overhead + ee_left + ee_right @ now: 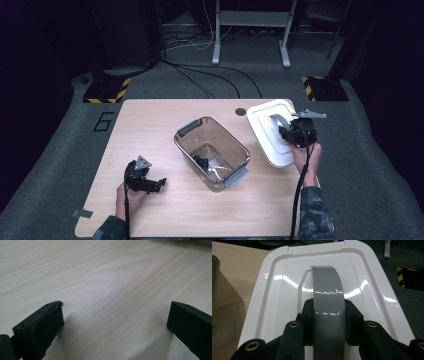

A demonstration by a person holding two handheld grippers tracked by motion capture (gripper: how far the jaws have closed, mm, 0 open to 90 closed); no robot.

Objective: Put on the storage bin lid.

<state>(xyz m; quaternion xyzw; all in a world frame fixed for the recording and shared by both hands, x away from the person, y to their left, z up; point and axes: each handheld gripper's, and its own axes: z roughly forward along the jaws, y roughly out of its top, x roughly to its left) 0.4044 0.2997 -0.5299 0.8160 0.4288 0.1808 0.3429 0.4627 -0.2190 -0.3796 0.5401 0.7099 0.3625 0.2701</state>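
Grey carpet lies all around the wooden table in the high view. A clear brown box sits mid-table, and there is lots of bare wood to the left of the box. The white lid is just right of the box, poking past the table's right edge. The right gripper grips the lid's grey handle. The left gripper sits left of the box, near the front edge. In the left gripper view, its jaws stand wide over bare wood. In the right gripper view, the jaws pinch the shiny curved handle of the smooth white lid, beside the box.
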